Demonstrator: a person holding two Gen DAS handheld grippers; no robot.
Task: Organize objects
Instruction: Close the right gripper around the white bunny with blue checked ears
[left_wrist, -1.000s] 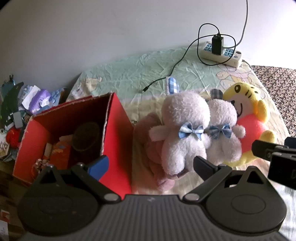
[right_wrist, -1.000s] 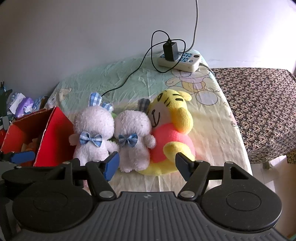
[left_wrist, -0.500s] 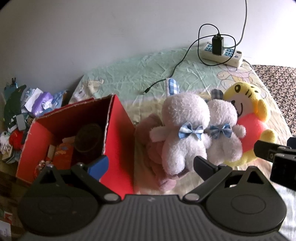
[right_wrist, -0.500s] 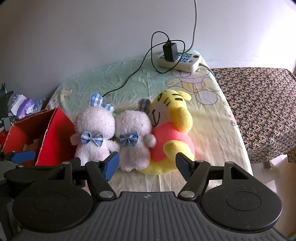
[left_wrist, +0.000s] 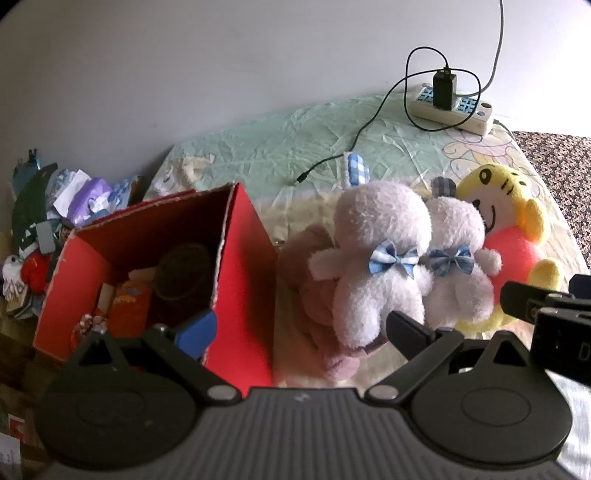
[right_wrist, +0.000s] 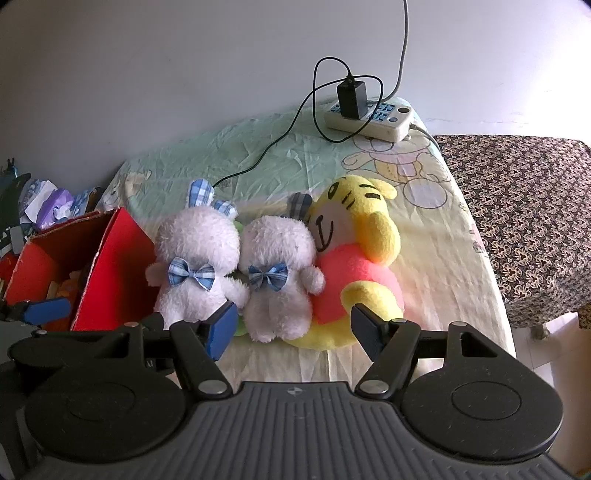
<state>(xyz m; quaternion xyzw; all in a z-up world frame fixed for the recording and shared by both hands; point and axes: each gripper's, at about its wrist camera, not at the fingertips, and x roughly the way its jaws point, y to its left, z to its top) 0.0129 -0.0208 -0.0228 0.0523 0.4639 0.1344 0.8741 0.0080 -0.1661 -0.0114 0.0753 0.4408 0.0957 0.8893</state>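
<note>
At far left a heap of clutter (left_wrist: 55, 206) lies by the wall, showing more fully than a second ago because the left view has drifted slightly right and back. Next comes an open red box (left_wrist: 243, 266) on the pale cartoon-print bedsheet (right_wrist: 436, 236), holding dark and orange items too dim to name. The left gripper (left_wrist: 299, 334) hovers with its fingers spread wide and empty, one over the box's near corner, the other before the toys, as before. Just right of the box a pink plush (left_wrist: 314, 295) lies flat, with a larger white bunny (right_wrist: 195, 258) resting on it. Touching that bunny's right side is a smaller white bunny (right_wrist: 277, 280), then a yellow tiger plush (right_wrist: 362, 251) leaning against it; none of these has shifted. The right gripper (right_wrist: 291, 328) hangs released and empty before the small bunny and tiger, barely changed. At the far right rear, a power strip (right_wrist: 373, 118) with a charger sits against the wall.
</note>
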